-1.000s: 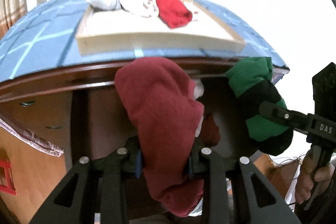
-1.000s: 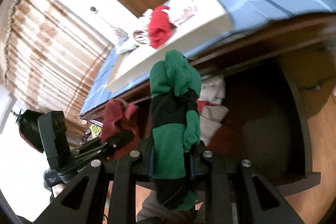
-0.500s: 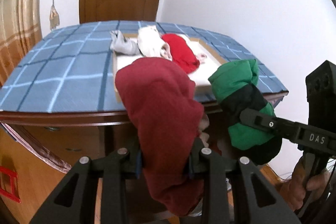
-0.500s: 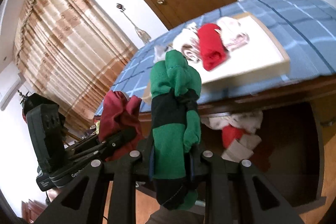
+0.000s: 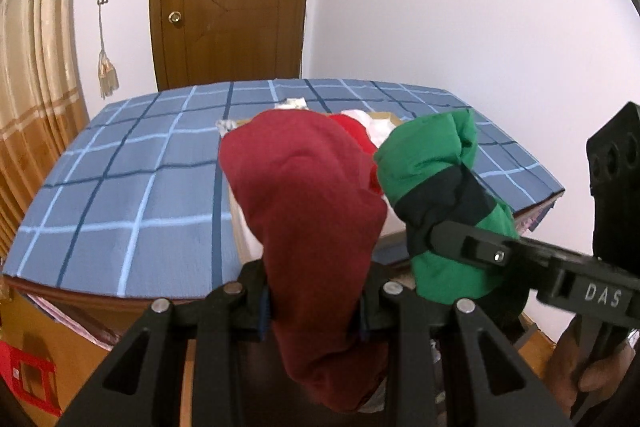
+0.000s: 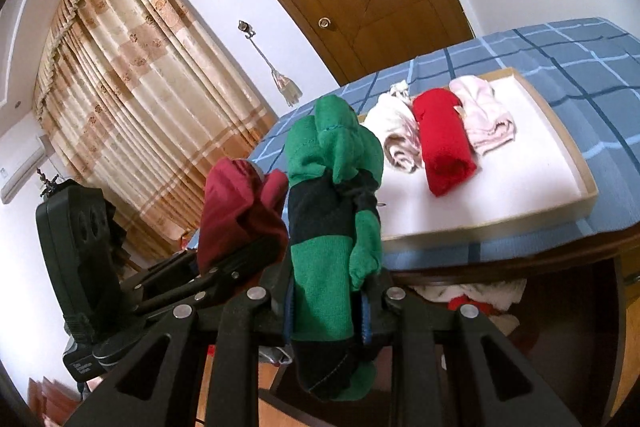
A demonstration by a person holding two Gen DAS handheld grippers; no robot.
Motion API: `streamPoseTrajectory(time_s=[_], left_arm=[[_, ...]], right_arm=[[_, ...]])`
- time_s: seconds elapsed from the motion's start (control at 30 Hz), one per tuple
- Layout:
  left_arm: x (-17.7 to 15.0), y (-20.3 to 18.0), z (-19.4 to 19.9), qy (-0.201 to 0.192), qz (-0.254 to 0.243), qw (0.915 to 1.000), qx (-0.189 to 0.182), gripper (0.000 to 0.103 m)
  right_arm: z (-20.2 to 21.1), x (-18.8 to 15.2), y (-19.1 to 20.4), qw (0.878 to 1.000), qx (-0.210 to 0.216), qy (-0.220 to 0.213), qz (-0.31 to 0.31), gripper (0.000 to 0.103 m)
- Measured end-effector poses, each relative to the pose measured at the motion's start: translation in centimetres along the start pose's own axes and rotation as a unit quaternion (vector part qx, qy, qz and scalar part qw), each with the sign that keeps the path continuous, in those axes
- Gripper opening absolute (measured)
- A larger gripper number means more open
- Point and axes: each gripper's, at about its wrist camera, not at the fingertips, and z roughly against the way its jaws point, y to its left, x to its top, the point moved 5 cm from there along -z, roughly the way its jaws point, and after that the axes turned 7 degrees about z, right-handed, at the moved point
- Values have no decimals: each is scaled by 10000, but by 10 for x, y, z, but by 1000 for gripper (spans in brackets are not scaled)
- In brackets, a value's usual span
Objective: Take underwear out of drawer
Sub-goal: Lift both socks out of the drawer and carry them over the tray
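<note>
My left tool (image 5: 314,311) is clenched on a dark red rolled pair of underwear (image 5: 308,223), which stands up between its fingers and hangs out below them. My right tool (image 6: 326,303) grips a green and black rolled pair (image 6: 332,211) the same way, the roll upright with its green top above the black band. In the left view the right tool comes in from the right edge with the green pair just beside the red one; a hand (image 5: 588,367) holds its handle at the lower right. Both pairs are held in the air in front of the bench (image 6: 580,75), which is covered by a blue checked cloth. On it lies a shallow tray (image 6: 576,163) with a white floor, holding three rolled pairs side by side: a whitish one (image 6: 396,135), a bright red one (image 6: 444,139) and a pale pink one (image 6: 484,119). Below the bench edge the open drawer (image 6: 560,291) shows more crumpled white and red fabric (image 6: 472,295) inside
</note>
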Motion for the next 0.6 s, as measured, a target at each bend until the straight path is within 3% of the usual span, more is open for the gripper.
streamPoseTrajectory(time_s=[0.6], left_arm=[[53,7,-50,-183,-279,9984,464,30]], right_arm=[[-47,40,-21,9983,-522,-262,-41,26]])
